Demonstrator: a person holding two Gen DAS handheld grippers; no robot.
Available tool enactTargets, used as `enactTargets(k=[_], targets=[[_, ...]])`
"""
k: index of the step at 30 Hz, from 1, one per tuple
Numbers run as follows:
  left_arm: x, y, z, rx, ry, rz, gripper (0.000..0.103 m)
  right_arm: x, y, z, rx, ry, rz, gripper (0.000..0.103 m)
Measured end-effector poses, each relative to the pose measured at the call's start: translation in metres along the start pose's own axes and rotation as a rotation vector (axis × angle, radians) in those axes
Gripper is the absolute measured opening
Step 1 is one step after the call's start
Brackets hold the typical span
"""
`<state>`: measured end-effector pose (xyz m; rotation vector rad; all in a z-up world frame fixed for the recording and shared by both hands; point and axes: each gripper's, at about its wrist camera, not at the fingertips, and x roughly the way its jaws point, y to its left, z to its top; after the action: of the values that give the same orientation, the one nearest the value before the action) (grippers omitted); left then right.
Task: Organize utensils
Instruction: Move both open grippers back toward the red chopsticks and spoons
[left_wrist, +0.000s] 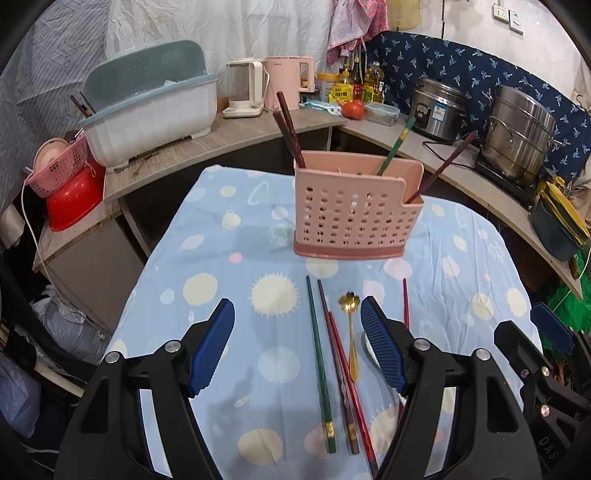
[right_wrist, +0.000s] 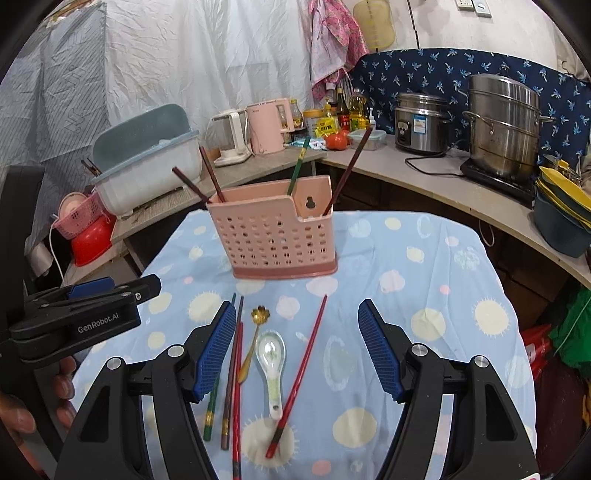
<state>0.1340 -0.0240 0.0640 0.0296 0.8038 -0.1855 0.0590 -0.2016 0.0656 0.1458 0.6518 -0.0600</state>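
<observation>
A pink perforated utensil holder (left_wrist: 354, 214) (right_wrist: 275, 240) stands on the blue dotted cloth, with several chopsticks leaning in it. Loose on the cloth in front lie a green chopstick (left_wrist: 319, 365) (right_wrist: 211, 410), a brown one (left_wrist: 334, 362) (right_wrist: 232, 373), a red one (left_wrist: 351, 384) (right_wrist: 237, 398), a gold flower spoon (left_wrist: 351, 332) (right_wrist: 255, 332), a white ceramic spoon (right_wrist: 272, 362) and a separate red chopstick (right_wrist: 299, 373) (left_wrist: 405, 302). My left gripper (left_wrist: 297, 347) hovers open over the three chopsticks. My right gripper (right_wrist: 297, 347) hovers open over the white spoon and red chopstick.
The cloth-covered table (left_wrist: 207, 258) drops off at its left and right edges. Behind runs a counter with a dish-rack tub (left_wrist: 151, 107), kettles (left_wrist: 284, 81), a rice cooker (right_wrist: 421, 123) and a steel pot (right_wrist: 502, 122). A person's hand (right_wrist: 22, 406) holds the left gripper.
</observation>
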Motion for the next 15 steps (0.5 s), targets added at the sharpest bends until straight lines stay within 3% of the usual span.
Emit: enactTargets(k=[15], targets=[[0.023, 0.009, -0.069, 0.003, 0.135, 0.018, 0.064, 0.026, 0.0, -0.08, -0.001, 0.185, -0.013, 0.064]])
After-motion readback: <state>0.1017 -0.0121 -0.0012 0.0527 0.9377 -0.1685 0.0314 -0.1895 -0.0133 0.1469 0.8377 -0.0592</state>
